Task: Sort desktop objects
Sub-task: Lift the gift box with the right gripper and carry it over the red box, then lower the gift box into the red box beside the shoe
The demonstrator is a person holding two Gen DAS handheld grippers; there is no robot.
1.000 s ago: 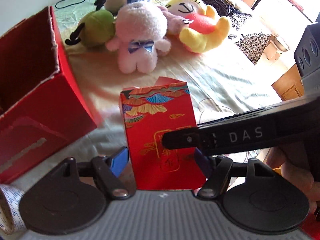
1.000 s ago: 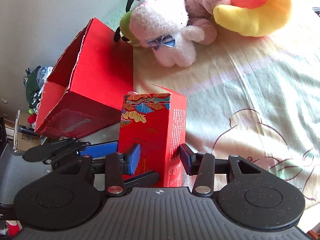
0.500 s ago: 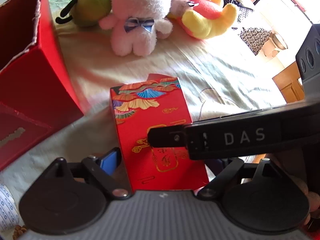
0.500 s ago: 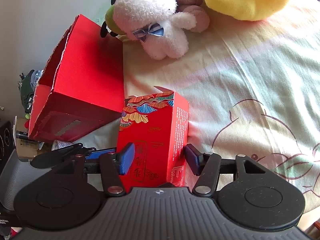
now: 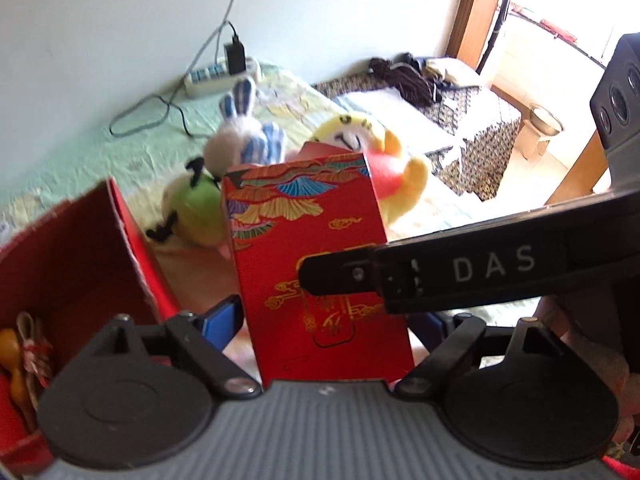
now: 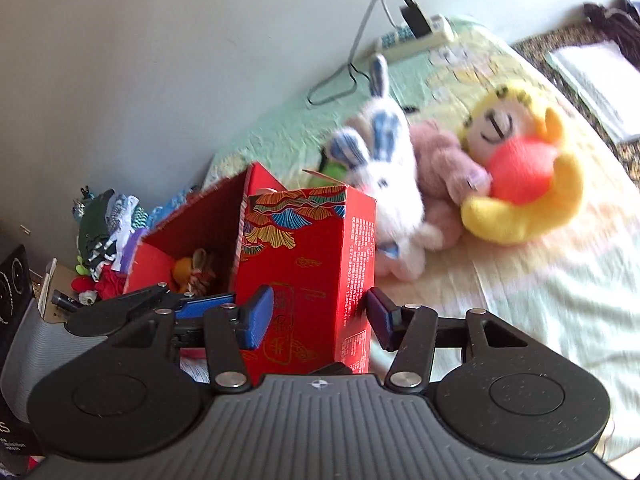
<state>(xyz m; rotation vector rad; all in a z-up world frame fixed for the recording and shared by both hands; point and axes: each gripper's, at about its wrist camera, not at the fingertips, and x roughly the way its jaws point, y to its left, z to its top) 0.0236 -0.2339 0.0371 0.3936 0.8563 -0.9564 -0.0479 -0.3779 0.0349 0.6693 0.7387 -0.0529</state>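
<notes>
A small red box with gold and blue patterns hangs in the air above the bed. My right gripper is shut on the small red box; one blue pad presses its front face, the other its far edge. That gripper's black finger crosses the box front in the left wrist view. My left gripper brackets the box sides, slightly open, its left pad near the edge. The large open red box stands just left, holding orange ornaments.
Plush toys lie behind: a white rabbit, a pink one, a yellow one and a green one. A power strip with cables sits by the wall. A clothes pile lies beyond the bed's left edge.
The small red box has been lifted off the bed with both grippers, toward the large red box, whose open inside now shows. My left fingers have spread a little.
</notes>
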